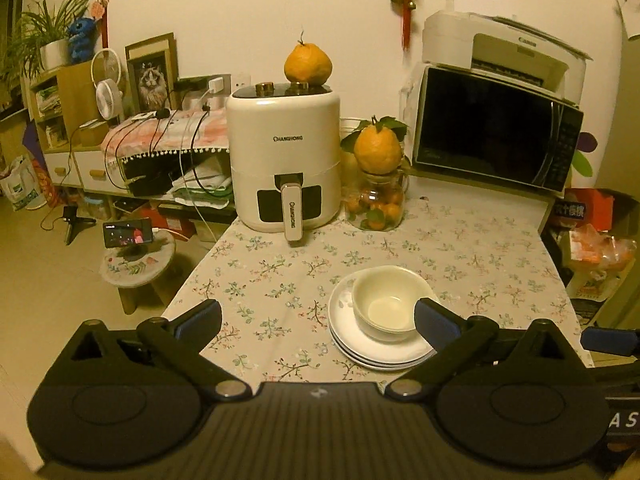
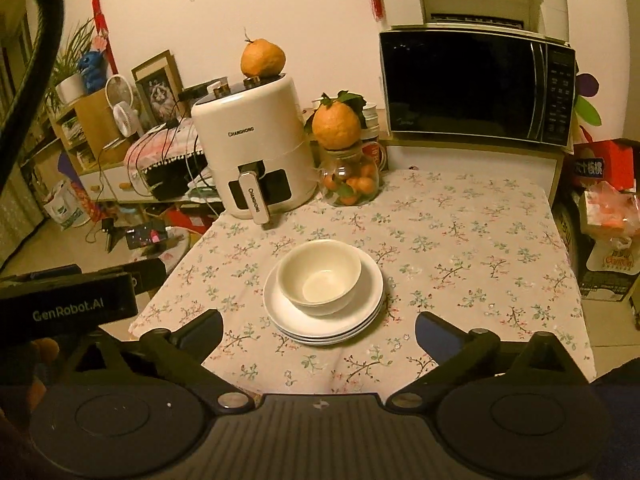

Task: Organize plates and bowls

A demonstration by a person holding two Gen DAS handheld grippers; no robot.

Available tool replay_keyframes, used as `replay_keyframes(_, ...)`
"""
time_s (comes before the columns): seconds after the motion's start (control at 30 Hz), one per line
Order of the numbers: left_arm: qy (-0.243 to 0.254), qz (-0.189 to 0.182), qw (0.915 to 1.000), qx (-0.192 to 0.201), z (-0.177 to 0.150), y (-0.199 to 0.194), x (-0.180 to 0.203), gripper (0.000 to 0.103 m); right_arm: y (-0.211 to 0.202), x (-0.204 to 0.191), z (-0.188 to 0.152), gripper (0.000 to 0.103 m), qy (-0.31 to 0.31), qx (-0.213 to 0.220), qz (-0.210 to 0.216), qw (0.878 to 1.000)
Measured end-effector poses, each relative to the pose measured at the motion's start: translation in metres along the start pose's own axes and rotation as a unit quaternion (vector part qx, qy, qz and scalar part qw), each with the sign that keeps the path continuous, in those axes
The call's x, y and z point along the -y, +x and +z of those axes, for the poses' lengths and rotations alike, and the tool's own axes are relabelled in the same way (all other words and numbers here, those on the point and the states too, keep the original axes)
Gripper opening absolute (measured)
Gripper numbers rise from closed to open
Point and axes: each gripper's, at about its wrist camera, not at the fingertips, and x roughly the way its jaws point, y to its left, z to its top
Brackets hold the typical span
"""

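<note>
A white bowl (image 1: 386,302) (image 2: 319,276) sits in a stack of white plates (image 1: 344,338) (image 2: 360,312) on the floral tablecloth (image 1: 280,276) (image 2: 460,248). My left gripper (image 1: 318,316) stands open above the near edge of the table. Its right fingertip (image 1: 434,320) shows in front of the plates' right side, with nothing gripped. My right gripper (image 2: 319,330) is open too, held back from the stack, which lies ahead between its spread fingers without touching them. The left gripper's body (image 2: 68,304) shows at the left of the right wrist view.
At the back of the table stand a white air fryer (image 1: 284,160) (image 2: 252,148) with an orange fruit on top, a glass jar of oranges (image 1: 376,200) (image 2: 350,180), and a black microwave (image 1: 496,128) (image 2: 476,84) under a printer. A small stool (image 1: 138,264) stands left of the table.
</note>
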Motion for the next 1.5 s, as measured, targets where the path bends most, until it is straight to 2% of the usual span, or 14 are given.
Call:
replay_keyframes(0.23, 0.004, -0.003, 0.9999, -0.011, -0.003, 0.004, 0.001, 0.103, 0.005, 0.003, -0.002, 0.101, 0.015, -0.01, -0.024, 1.0)
replay_keyframes(0.33, 0.001, -0.015, 0.9998, -0.015, -0.004, 0.005, 0.002, 0.103, 0.005, 0.003, -0.003, 0.101, 0.015, -0.01, -0.029, 0.999)
replay_keyframes(0.57, 0.003, -0.019, 0.9994, -0.03, -0.007, 0.01, 0.005, 0.103, 0.009, 0.005, -0.005, 0.101, 0.006, -0.014, -0.048, 0.999)
replay_keyframes(1.5, 0.003, -0.038, 0.9985, -0.041, -0.007, 0.016, 0.011, 0.103, 0.014, 0.006, -0.005, 0.101, -0.001, -0.017, -0.06, 0.998)
